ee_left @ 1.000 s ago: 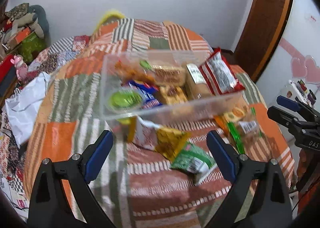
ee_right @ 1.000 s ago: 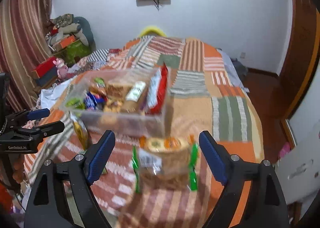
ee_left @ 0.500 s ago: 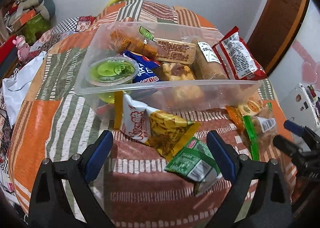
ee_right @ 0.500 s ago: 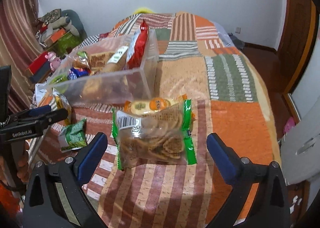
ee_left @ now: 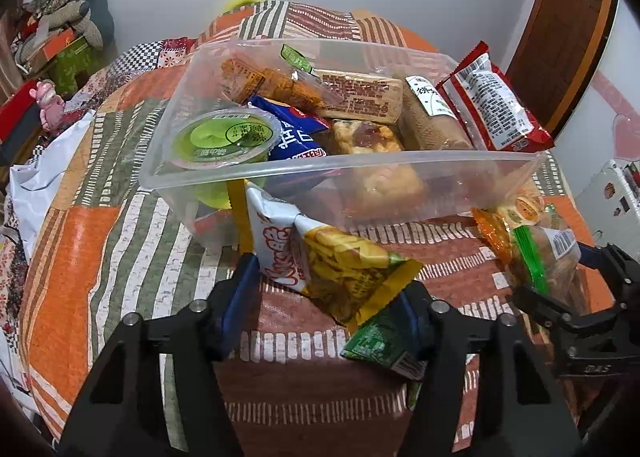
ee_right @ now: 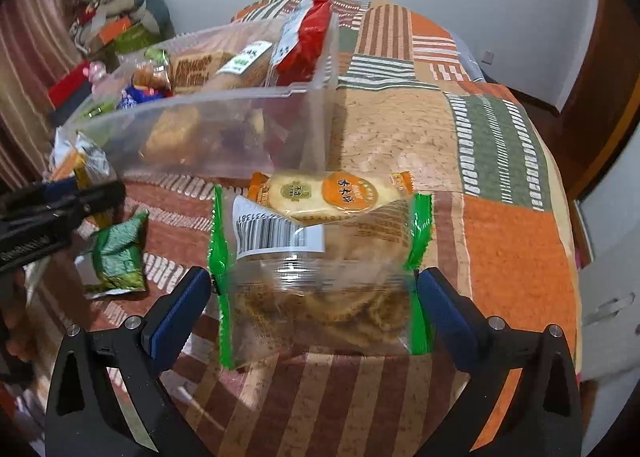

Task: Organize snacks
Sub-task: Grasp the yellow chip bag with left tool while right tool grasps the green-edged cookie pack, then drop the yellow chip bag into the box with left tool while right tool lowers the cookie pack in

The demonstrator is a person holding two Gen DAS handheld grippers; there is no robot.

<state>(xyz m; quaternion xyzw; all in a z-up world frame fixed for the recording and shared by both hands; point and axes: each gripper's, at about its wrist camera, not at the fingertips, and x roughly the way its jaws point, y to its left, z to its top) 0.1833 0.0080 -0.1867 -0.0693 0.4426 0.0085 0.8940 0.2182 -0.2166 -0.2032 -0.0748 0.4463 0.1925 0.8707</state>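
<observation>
A clear plastic bin (ee_left: 340, 161) (ee_right: 224, 97) on the patchwork cover holds several snack packs. In front of it lies a yellow and white chip bag (ee_left: 332, 261). My left gripper (ee_left: 326, 297) (ee_right: 60, 201) is closing on this bag, and its pads touch both ends. A small green packet (ee_left: 380, 345) (ee_right: 118, 257) lies under the right finger. My right gripper (ee_right: 312, 311) (ee_left: 580, 297) is opening wide. A clear cracker bag with green ends (ee_right: 320, 277) (ee_left: 548, 257) lies between its fingers without being pressed. An orange rice-cracker pack (ee_right: 328, 193) rests just beyond that bag.
The striped patchwork cover (ee_right: 500, 241) stretches on to the right and beyond the bin. A white plastic bag (ee_left: 52, 161) lies at the left edge. Piled cushions and boxes (ee_left: 60, 37) stand at the far left, a wooden door (ee_left: 568, 29) at the right.
Both grippers have come down toward the snacks. The left jaws have narrowed onto the chip bag. The right jaws have widened, and the cracker bag now lies between them.
</observation>
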